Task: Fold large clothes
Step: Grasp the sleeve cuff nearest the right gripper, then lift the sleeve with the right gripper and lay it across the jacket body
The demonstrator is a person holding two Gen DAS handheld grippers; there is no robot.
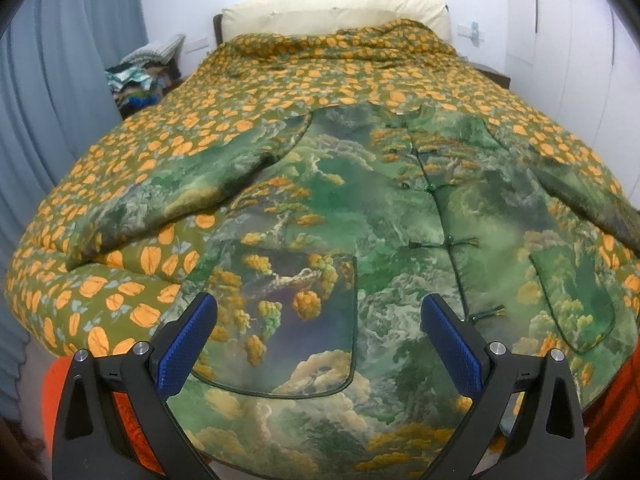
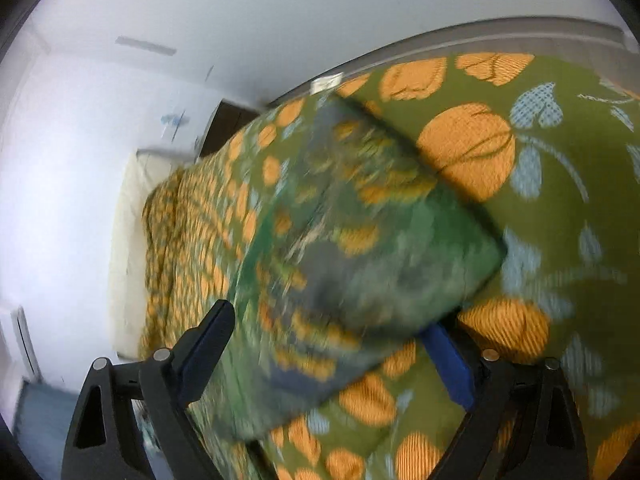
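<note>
Green jacket (image 1: 360, 208), 2 pockets, 1 bedspread (image 1: 120, 168)

Bright, even indoor light; heavy fisheye edge distortion; strong motion blur in right wrist view.

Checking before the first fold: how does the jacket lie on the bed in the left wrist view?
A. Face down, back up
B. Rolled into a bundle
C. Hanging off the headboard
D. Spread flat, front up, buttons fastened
D: the jacket lies spread on the bedspread, its knot-button placket and both patch pockets facing up.
</note>
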